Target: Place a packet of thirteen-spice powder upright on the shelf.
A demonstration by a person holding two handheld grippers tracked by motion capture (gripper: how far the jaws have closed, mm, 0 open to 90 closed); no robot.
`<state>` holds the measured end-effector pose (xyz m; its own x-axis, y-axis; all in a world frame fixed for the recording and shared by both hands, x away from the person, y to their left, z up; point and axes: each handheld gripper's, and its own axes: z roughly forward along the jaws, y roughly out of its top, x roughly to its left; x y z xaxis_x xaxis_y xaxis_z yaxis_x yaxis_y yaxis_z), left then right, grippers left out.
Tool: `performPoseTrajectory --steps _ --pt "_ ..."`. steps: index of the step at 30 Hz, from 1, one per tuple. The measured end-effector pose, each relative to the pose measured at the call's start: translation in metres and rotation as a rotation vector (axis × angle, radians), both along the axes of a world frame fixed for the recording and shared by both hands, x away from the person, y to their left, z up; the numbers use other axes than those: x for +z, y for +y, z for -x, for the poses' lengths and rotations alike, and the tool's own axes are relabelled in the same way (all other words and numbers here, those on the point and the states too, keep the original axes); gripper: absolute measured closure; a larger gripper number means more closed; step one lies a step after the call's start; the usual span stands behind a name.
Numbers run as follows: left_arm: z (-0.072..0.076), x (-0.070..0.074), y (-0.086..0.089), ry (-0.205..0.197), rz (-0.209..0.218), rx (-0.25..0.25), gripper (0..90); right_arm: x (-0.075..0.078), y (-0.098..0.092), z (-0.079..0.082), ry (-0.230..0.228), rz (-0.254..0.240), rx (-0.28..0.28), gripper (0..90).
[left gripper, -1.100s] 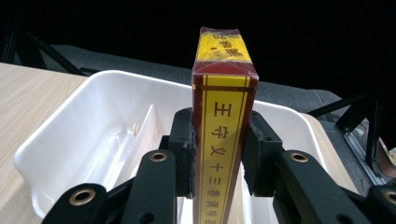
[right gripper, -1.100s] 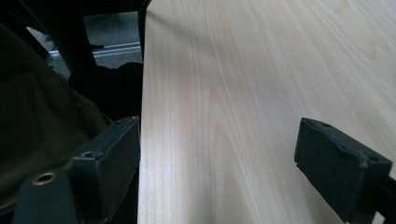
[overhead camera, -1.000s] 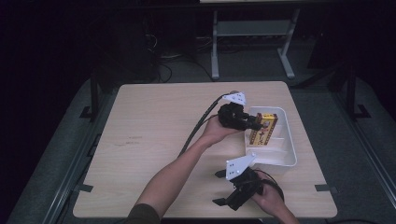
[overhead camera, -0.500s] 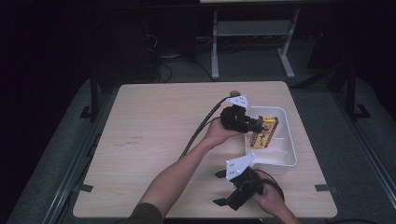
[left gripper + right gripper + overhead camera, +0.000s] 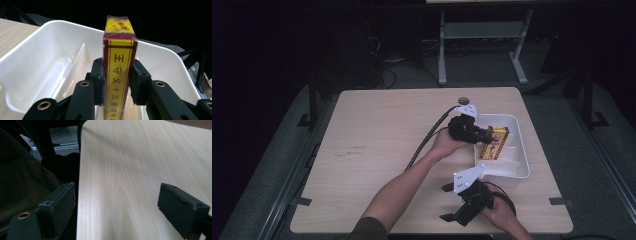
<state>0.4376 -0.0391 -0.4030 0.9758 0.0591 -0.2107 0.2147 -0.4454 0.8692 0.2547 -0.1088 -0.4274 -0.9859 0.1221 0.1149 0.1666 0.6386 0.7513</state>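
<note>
A yellow and dark-red box (image 5: 120, 57) with printed characters stands on edge between the pads (image 5: 98, 80) of my left gripper (image 5: 117, 82), which is shut on it. Seen from above, the left gripper (image 5: 484, 135) holds the box (image 5: 496, 142) over the far compartment of the white tray (image 5: 518, 170) at the table's right side. My right gripper (image 5: 446, 203) lies near the table's front edge, pointing left. Its jaws are open, and in the right gripper view (image 5: 116, 205) nothing but bare wood (image 5: 130, 157) lies between them.
The tray has a divider (image 5: 81, 62) and a low white rim (image 5: 50, 27). A small dark round object (image 5: 463, 99) lies at the table's far edge. The table's front edge (image 5: 80, 182) runs just beside the right gripper's pad. A metal stand (image 5: 482, 35) is behind the table.
The left gripper has edged slightly right toward the tray with the box in it. The right gripper has stayed where it was.
</note>
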Motion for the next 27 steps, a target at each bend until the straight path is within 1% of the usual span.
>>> performPoseTrajectory --steps 9,16,18,23,26,27 --pt "0.001 -0.005 -0.002 -0.002 -0.002 0.0 68.0 0.0 0.0 0.001 0.004 -0.002 0.005 13.5" --pt "0.002 -0.009 -0.004 -0.005 -0.016 -0.004 67.9 -0.001 0.0 0.001 0.006 -0.002 0.008 13.5" --pt "0.002 -0.01 -0.005 -0.004 -0.014 -0.003 67.9 -0.001 0.0 0.0 0.008 -0.004 0.007 13.5" --pt "0.004 -0.012 -0.006 -0.028 -0.027 -0.009 67.8 -0.001 0.0 0.001 0.009 -0.002 0.011 13.5" --pt "0.005 -0.014 -0.005 -0.036 -0.037 -0.012 67.7 -0.001 0.0 0.001 0.009 -0.003 0.009 13.5" --pt "0.005 -0.014 -0.004 -0.031 -0.037 -0.009 67.7 -0.001 0.0 0.001 0.009 -0.003 0.008 13.5"
